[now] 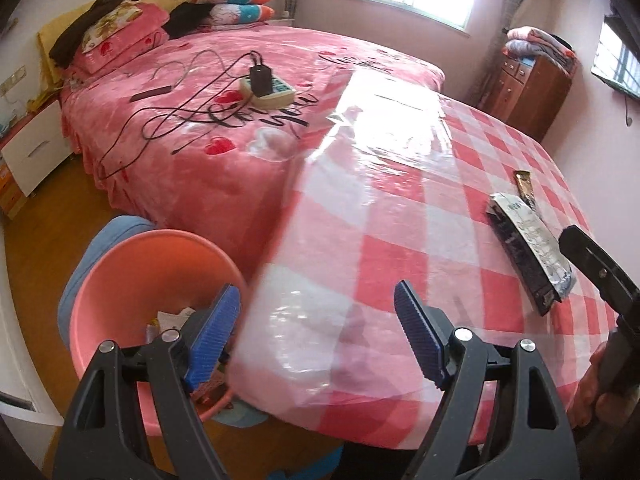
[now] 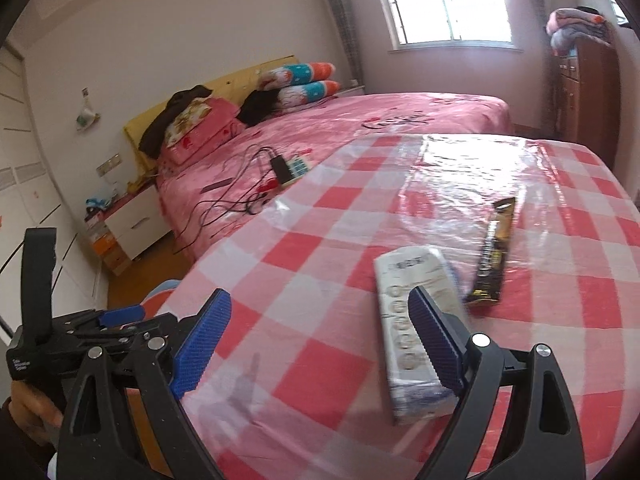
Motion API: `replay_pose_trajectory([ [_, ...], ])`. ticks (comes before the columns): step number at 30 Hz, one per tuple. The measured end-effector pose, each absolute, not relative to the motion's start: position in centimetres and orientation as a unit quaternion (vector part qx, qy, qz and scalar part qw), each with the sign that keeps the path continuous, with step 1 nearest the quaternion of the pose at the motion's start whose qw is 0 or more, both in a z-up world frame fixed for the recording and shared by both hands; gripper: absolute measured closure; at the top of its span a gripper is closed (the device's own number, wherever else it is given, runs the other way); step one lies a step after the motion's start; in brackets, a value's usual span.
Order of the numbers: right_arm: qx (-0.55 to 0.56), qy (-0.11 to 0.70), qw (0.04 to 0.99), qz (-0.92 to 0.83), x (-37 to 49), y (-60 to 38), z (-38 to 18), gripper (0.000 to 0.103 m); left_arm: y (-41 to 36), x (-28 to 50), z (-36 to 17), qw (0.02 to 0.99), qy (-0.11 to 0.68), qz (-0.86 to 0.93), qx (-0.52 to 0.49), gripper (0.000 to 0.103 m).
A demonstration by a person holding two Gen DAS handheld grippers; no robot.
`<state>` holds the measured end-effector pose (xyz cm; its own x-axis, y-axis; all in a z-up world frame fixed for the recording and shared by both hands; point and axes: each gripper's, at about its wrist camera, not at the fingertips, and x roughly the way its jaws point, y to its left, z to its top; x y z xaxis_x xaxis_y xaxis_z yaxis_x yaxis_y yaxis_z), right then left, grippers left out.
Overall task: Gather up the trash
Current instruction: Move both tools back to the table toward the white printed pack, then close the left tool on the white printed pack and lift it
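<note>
A silvery-white flat packet (image 2: pixel 412 320) lies on the red-checked table (image 2: pixel 320 248), with a dark gold-printed sachet (image 2: pixel 494 256) beside it on its far right. My right gripper (image 2: pixel 316 340) is open and empty, its right finger over the packet's near half. Both also show in the left wrist view: the packet (image 1: pixel 528 244) and the sachet (image 1: pixel 525 186). My left gripper (image 1: pixel 316 336) is open and empty, straddling the table's left edge above a pink basin (image 1: pixel 120 280) that holds some scraps of trash. The right gripper's black body (image 1: pixel 600 276) shows at the right edge.
A pink bed (image 1: pixel 208 120) stands beyond the table with a power strip (image 1: pixel 268 90), charger and cables on it. A white nightstand (image 1: pixel 32 148) is at the left, a wooden dresser (image 1: pixel 528 88) at the back right. The basin rests on a blue stool (image 1: pixel 100 240).
</note>
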<state>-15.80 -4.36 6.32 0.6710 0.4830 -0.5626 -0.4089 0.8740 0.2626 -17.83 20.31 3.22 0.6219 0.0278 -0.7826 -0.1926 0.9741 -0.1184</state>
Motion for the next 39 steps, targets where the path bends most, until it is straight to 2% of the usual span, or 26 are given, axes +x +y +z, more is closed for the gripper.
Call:
replay_pose_trajectory([
  [18,0.071,0.331,0.924,0.177,-14.3,-10.3,5.3,0.014,12.8,-15.7,3.9,0.897,0.44,0.009,-0.048,0.023],
  [21,0.077,0.332,0.925,0.17,-14.1,-11.1,5.1,0.011,11.9,-15.3,4.0,0.897,0.44,0.002,-0.042,0.023],
  [27,0.092,0.335,0.925,0.156,-13.6,-12.9,4.8,0.01,9.8,-14.6,4.2,0.897,0.441,-0.013,-0.028,0.023],
  [39,0.11,0.344,0.924,0.122,-12.5,-16.2,4.1,0.01,6.7,-13.3,4.5,0.889,0.452,-0.053,-0.051,0.023],
])
